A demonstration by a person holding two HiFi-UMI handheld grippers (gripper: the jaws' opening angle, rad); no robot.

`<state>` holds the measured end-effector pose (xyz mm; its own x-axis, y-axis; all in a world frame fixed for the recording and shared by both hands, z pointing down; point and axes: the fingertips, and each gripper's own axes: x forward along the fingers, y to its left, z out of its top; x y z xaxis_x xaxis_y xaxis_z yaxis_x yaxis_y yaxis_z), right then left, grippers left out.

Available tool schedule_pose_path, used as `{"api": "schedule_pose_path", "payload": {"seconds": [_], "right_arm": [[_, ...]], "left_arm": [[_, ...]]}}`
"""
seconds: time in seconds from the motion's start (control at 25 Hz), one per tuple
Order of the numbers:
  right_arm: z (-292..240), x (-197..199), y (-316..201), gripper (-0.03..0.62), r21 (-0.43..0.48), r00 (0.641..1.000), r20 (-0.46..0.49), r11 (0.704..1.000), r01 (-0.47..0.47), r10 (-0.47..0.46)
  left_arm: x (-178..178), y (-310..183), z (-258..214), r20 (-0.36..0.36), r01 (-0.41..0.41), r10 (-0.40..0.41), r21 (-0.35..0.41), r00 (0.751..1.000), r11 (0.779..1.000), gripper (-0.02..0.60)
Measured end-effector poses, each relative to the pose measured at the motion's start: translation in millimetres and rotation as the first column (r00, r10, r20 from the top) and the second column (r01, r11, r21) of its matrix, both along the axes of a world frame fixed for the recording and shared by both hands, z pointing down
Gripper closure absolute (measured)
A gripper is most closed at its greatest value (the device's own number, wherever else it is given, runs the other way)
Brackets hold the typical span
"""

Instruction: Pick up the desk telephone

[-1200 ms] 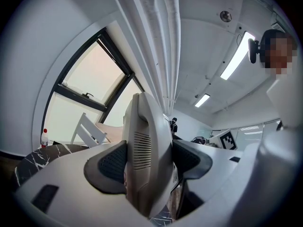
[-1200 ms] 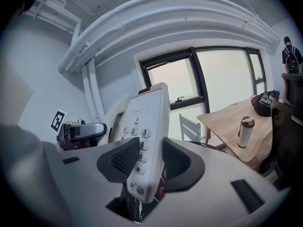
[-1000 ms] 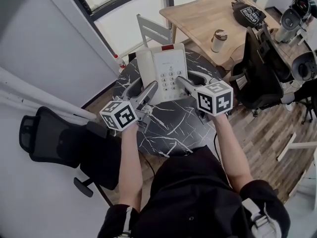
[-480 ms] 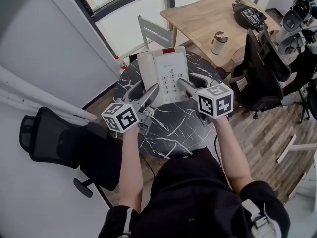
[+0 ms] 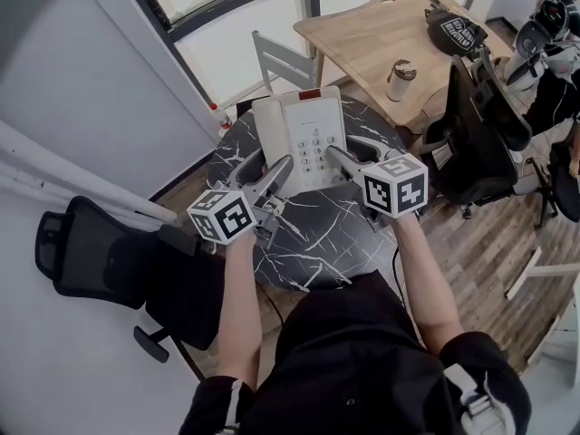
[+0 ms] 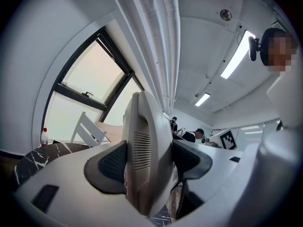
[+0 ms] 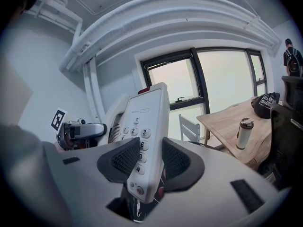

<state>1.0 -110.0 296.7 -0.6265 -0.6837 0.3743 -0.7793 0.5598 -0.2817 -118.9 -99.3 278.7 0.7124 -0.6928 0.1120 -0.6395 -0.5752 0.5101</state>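
The white desk telephone (image 5: 304,134), handset on its left and keypad on its right, sits over the round black marble table (image 5: 313,234). My left gripper (image 5: 275,170) is shut on its left edge. In the left gripper view the handset side (image 6: 144,150) fills the gap, with both dark pads pressed on it at my left gripper (image 6: 149,162). My right gripper (image 5: 343,159) is shut on the phone's right edge. The right gripper view shows the keypad face (image 7: 147,122) tilted up, clamped by my right gripper (image 7: 144,161). The phone's underside is hidden.
A wooden table (image 5: 381,25) behind holds a tumbler (image 5: 399,75) and a black cap (image 5: 456,27). A white chair (image 5: 283,57) stands by the window. Black office chairs sit at right (image 5: 476,125) and at left (image 5: 100,252). My own legs are below the table.
Both grippers and the phone have kept their place and grip. Only people at the far right edge of the head view have moved.
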Motion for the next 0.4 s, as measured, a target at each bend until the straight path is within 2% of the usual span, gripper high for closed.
{"api": "schedule_pose_path", "payload": {"seconds": [0.4], "right_arm": [[3.3, 2.7, 0.1, 0.428, -0.013, 1.000, 0.001, 1.000, -0.006, 0.006]], "left_arm": [[2.5, 0.0, 1.3, 0.012, -0.004, 0.004, 0.000, 1.000, 1.000, 0.270]]}}
